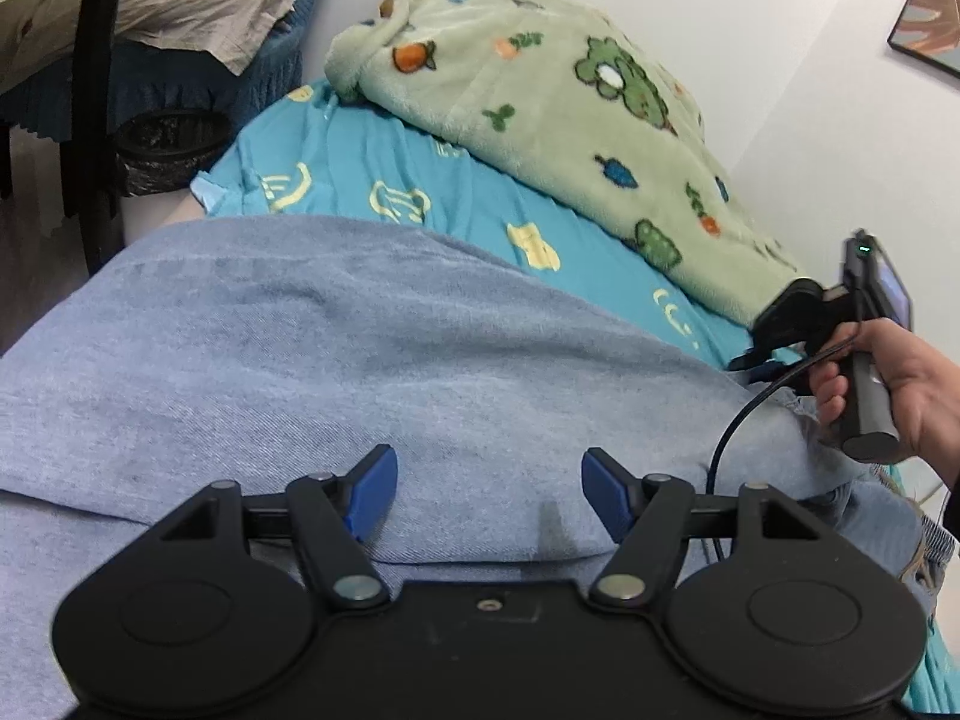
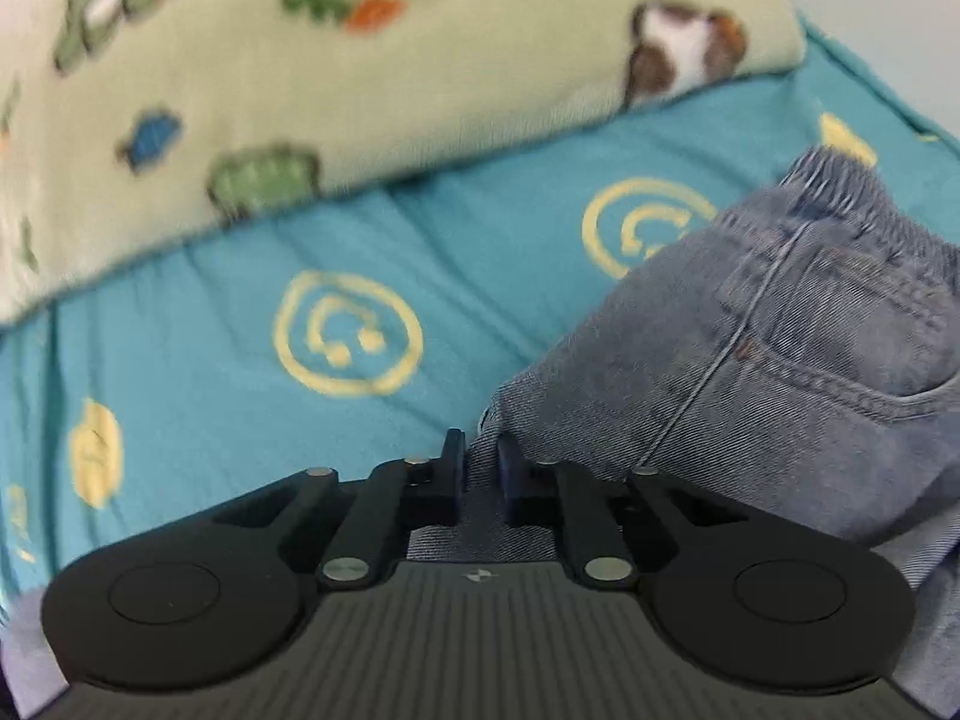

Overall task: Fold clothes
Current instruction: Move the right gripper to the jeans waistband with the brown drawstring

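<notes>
Light blue denim jeans [image 1: 360, 360] lie spread across the bed and fill the lower half of the left wrist view. My left gripper [image 1: 489, 468] hovers just over the denim, its blue pads wide apart with only flat fabric under the gap. In the right wrist view the waistband and a back pocket of the jeans [image 2: 780, 360] lie to the right. My right gripper [image 2: 480, 450] is shut on the jeans' folded edge, with fabric pinched between the black fingers. From the left wrist view, the right gripper [image 1: 780, 324] and the hand [image 1: 900, 384] holding it sit at the jeans' far right end.
A green fleece blanket [image 1: 540, 90] with cartoon prints lies heaped along the white wall, seen close in the right wrist view [image 2: 300, 60]. The turquoise sheet [image 1: 390, 180] shows between it and the jeans. Beyond the bed's end are a black bin [image 1: 168, 144] and beige cloth [image 1: 150, 6].
</notes>
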Demonstrator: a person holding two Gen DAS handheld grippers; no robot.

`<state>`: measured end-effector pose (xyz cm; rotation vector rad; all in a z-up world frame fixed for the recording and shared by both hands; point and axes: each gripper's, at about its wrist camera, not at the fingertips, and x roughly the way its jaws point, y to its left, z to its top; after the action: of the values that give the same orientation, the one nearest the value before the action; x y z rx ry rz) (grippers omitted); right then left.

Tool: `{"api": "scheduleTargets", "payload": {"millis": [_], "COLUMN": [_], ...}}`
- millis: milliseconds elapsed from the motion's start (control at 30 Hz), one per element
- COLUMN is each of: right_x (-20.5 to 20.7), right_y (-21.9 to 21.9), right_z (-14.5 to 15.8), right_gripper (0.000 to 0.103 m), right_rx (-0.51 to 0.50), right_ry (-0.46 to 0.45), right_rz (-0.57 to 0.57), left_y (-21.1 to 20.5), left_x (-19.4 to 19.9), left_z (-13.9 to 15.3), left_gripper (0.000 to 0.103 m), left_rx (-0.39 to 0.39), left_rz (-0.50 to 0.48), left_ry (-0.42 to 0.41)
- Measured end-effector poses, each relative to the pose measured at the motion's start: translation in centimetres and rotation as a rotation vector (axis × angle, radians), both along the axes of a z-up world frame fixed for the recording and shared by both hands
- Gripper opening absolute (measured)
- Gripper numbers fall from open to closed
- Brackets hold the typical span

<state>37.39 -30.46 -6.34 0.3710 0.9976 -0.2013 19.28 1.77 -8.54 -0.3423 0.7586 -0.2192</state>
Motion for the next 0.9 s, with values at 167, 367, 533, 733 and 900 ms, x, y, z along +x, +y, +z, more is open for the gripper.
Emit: {"api": "scheduleTargets", "payload": {"millis": [167, 367, 533, 733, 900], "right_x": [-1.2, 1.4, 3.0, 1.8, -2.6], "right_y": [-2.4, -4.0, -3.6, -3.0, -2.9], "right_z": [5.4, 6.8, 3.4, 2.4, 5.2], "right_gripper": [0.008, 0.008, 0.017, 0.046, 0.047], "right_rx": [0.003, -0.049, -0.053, -0.071, -0.079], "right_ry": [-0.204, -0.273, -0.228, -0.278, -0.339], "right_rz": [-0.058, -0.066, -0.022, 0.106, 0.220], "left_y": [0.4, 0.6, 0.6, -0.3, 0.4], "left_x": [-0.5, -0.2, 0.6, 0.2, -0.4], "left_z": [0.7, 0.5, -0.4, 0.1, 0.7], "left_gripper": [0.065, 0.065, 0.065, 0.065, 0.065], "left_rx": [-0.018, 0.000, 0.026, 0.136, 0.090], "left_rz": [0.012, 0.024, 0.029, 0.006, 0.008], "left_ry": [-0.020, -0.024, -0.001, -0.036, -0.036]}}
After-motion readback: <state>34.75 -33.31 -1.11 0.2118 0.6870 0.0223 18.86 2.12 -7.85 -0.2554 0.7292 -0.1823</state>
